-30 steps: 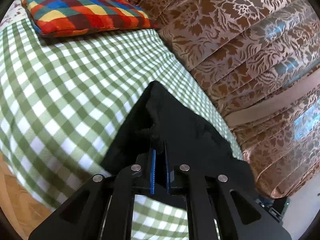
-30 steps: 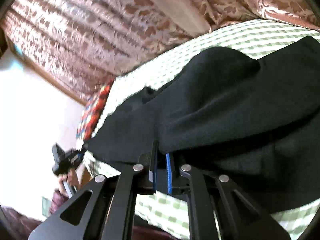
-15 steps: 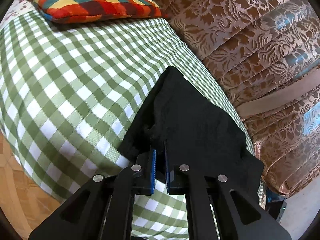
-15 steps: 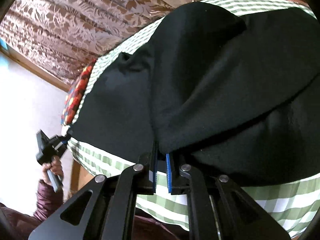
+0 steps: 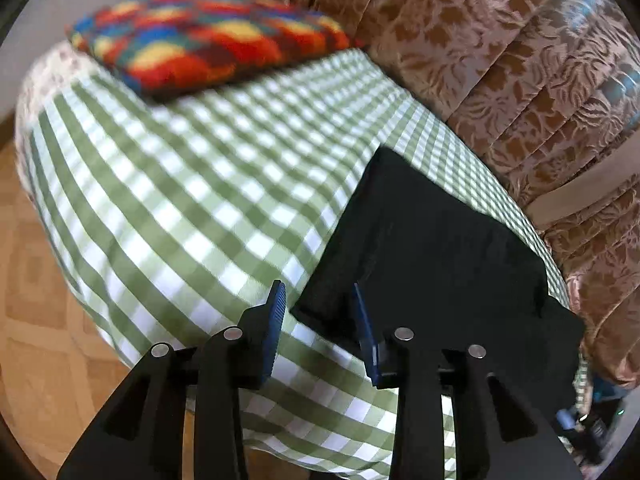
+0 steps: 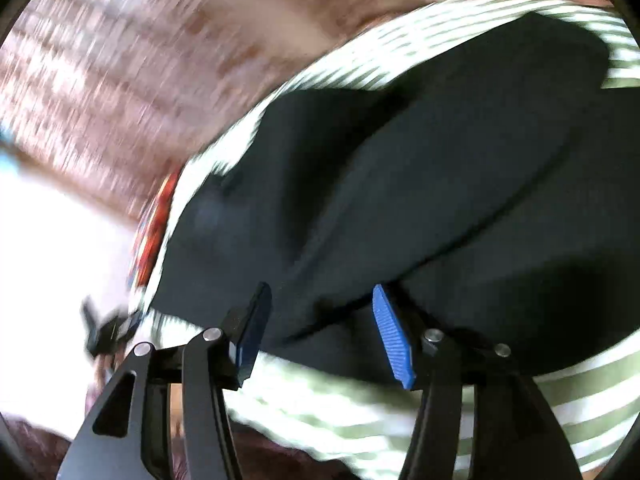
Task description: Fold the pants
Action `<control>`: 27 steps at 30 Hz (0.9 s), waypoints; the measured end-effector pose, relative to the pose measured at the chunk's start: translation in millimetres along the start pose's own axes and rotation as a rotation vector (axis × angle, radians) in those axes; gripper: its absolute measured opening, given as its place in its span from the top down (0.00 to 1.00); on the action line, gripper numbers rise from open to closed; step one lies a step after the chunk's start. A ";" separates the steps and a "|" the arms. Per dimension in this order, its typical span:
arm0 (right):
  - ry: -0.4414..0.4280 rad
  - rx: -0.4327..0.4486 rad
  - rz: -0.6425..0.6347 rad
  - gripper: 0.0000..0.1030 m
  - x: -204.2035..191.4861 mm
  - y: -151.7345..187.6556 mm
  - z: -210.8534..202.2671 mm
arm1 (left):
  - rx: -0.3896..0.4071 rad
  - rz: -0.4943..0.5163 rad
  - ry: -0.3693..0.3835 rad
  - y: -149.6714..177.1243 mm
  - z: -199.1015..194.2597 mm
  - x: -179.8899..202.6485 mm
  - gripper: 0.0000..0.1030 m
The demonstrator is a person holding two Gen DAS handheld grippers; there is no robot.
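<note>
Just ahead of the left gripper (image 5: 318, 300), jaws opening and empty, lay the near corner of the pants (image 5: 432, 248), running lengthwise away to the right gripper (image 6: 320, 300), likewise opening, empty, over the far end on the bed (image 5: 180, 184).

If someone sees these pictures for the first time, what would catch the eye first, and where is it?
First the black pants, lying folded on the green checked bedsheet beside the brown floral curtain. Then the bright multicoloured pillow at the far end of the bed. Close to the camera, the left tool is opening over the pants' near corner, its blue pads not pressing the cloth.
</note>
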State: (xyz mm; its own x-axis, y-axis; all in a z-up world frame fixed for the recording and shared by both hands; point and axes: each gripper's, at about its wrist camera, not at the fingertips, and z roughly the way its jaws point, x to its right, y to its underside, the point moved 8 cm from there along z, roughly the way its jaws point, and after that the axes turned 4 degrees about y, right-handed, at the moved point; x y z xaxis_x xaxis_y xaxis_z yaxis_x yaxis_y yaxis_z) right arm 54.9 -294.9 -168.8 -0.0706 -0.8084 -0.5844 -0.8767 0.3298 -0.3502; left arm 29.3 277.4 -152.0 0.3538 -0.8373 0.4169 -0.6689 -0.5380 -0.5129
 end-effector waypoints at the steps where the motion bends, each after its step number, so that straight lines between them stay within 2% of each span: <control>1: 0.049 0.050 0.057 0.48 23.4 -17.1 -12.1 | 0.026 0.027 0.028 -1.1 -5.7 12.4 0.68; 3: 0.133 0.141 0.156 0.49 66.1 -48.7 -32.4 | 0.041 0.099 0.081 0.4 -8.9 38.6 0.68; 4: 0.183 0.184 0.210 0.52 89.1 -65.4 -42.1 | 0.041 0.155 0.106 4.3 -8.7 56.4 0.68; 5: 0.217 0.213 0.244 0.54 104.6 -77.8 -48.3 | 0.022 0.233 0.165 12.9 -5.7 86.5 0.68; 6: 0.256 0.243 0.278 0.55 123.3 -93.8 -54.0 | 0.002 0.269 0.210 19.5 -2.4 104.7 0.68; 7: 0.296 0.261 0.308 0.56 139.8 -107.5 -57.6 | -0.028 0.317 0.264 29.2 1.8 126.5 0.68; 10: 0.365 0.271 0.369 0.57 176.0 -142.9 -55.6 | -0.152 0.541 0.435 81.5 17.1 206.9 0.68; 11: 0.387 0.268 0.385 0.57 185.4 -151.9 -53.3 | -0.188 0.596 0.463 96.6 21.6 223.1 0.68; 13: 0.406 0.244 0.421 0.57 201.2 -167.2 -41.8 | -0.260 0.754 0.505 135.8 32.6 261.9 0.66; 15: 0.425 0.214 0.425 0.57 212.2 -177.0 -29.2 | -0.321 0.842 0.526 161.8 43.2 284.8 0.56; 16: 0.437 0.207 0.421 0.63 218.9 -176.7 -29.7 | -0.340 0.870 0.536 171.5 47.9 294.1 0.42; 17: 0.452 0.201 0.406 0.76 220.5 -179.4 -29.7 | -0.352 0.901 0.548 182.4 52.2 302.9 0.39; 19: 0.452 0.190 0.375 0.89 216.9 -184.5 -28.5 | -0.371 0.967 0.548 199.4 60.6 313.3 0.39; 20: 0.466 0.189 0.352 0.90 211.0 -183.5 -31.3 | -0.382 0.991 0.533 207.3 67.2 315.7 0.40; 21: 0.485 0.194 0.314 0.90 203.2 -185.3 -35.3 | -0.392 0.998 0.523 210.6 74.4 317.7 0.44; 22: 0.486 0.202 0.290 0.90 195.3 -186.6 -39.0 | -0.389 1.008 0.513 212.5 80.7 321.0 0.53; 24: 0.480 0.220 0.254 0.90 178.2 -185.5 -51.2 | -0.369 1.029 0.509 209.4 85.0 325.0 0.64; 26: 0.479 0.243 0.237 0.90 165.8 -184.5 -63.7 | -0.349 1.047 0.509 209.3 84.7 324.2 0.87; 27: 0.472 0.254 0.230 0.90 159.8 -183.5 -72.5 | -0.332 1.064 0.501 209.5 85.7 325.0 0.94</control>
State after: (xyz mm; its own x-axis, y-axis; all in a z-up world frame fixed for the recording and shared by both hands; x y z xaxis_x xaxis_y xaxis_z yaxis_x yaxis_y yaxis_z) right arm 170.1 -520.0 -144.9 -0.5009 -0.8129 -0.2971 -0.6765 0.5818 -0.4515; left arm 60.2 -115.9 -188.3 -0.7142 -0.6746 0.1866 -0.6311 0.5053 -0.5886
